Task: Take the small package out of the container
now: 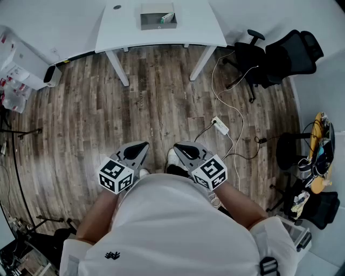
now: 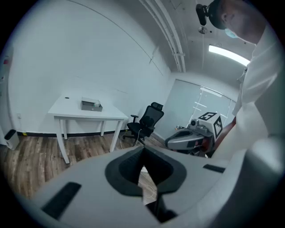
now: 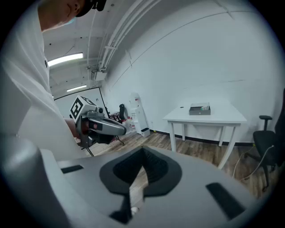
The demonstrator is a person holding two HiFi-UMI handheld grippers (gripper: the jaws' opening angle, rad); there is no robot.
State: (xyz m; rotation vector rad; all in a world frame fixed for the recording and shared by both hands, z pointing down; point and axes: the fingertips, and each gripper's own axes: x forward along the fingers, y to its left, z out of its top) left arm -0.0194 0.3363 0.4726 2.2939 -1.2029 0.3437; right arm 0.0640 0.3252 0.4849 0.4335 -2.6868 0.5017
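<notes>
At the far end of the room, a white table [image 1: 161, 38] carries the container [image 1: 156, 23], a low grey open-topped box. It stands about midway between the table's left and right edges, set back from the near edge. The small package [image 1: 168, 18], pale with a greenish tint, lies inside the container at its right end as the head view shows it. Its print is too small to make out. A small dark item [image 1: 117, 7] sits near the table's far left corner.

The person stands on the wood floor [image 1: 81, 108], well apart from the table, with both grippers held close to the body and angled slightly downward. The left gripper [image 1: 141, 148] has its jaws closed tip to tip with nothing between them. The right gripper [image 1: 180, 149] is likewise closed and empty. The two sit side by side, apart from each other, and neither touches the table or the container.

Both gripper views show the table [image 2: 75, 111] [image 3: 213, 116] and the container [image 2: 91, 105] [image 3: 199, 109] in the distance beyond the closed jaws.

A black office chair [image 1: 280, 54] stands beside the table's right end. A white power strip [image 1: 220, 125] with trailing cable lies on the floor between the chair and the person.
</notes>
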